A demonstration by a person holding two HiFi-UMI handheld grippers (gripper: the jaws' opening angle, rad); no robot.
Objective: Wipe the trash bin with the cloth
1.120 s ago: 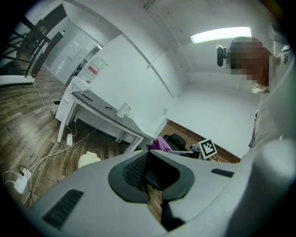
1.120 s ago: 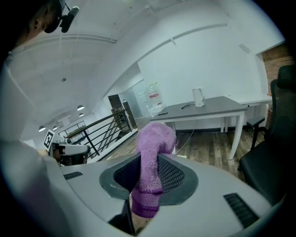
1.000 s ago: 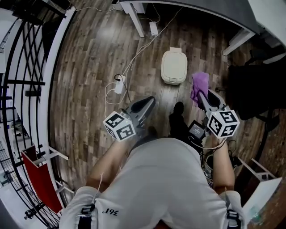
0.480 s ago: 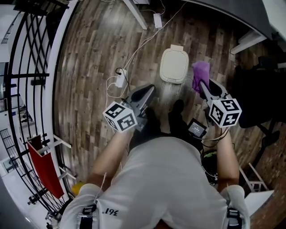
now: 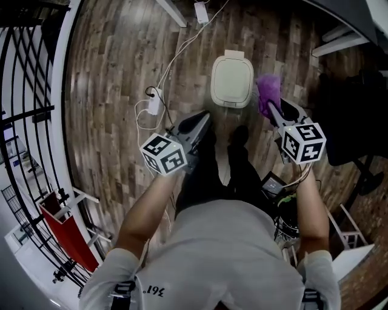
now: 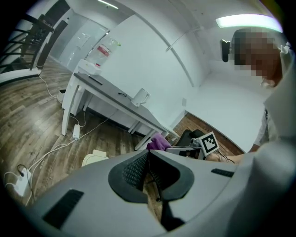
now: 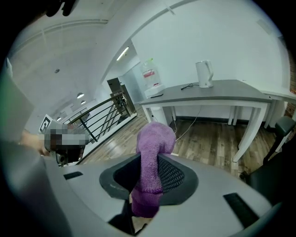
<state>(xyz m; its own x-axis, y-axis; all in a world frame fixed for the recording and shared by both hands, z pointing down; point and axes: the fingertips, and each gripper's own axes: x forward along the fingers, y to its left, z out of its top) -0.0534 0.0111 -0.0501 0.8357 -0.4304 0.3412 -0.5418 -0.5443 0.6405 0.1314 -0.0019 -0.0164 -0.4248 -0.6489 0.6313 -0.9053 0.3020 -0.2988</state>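
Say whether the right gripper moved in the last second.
Yes: the right gripper has come forward; its purple cloth now sits beside the cream lidded trash bin.

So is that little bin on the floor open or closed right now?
Closed. In the head view the trash bin has its cream lid lying flat over the whole top; no inside shows.

bin [image 5: 232,80]: on the floor [image 5: 115,72], straight ahead of the person's feet
cloth [image 5: 268,97]: in the jaws of the right gripper [image 5: 273,111], just right of the bin
left gripper [image 5: 202,120]: over the floor, near the bin's near left corner
charger [image 5: 153,104]: on the floor, left of the bin
desk leg [image 5: 171,12]: beyond the bin, to its left
kettle [image 7: 204,74]: on the desk [image 7: 222,96]
railing [image 5: 30,91]: along the floor's left edge
chair [image 5: 348,115]: right of the bin and cloth
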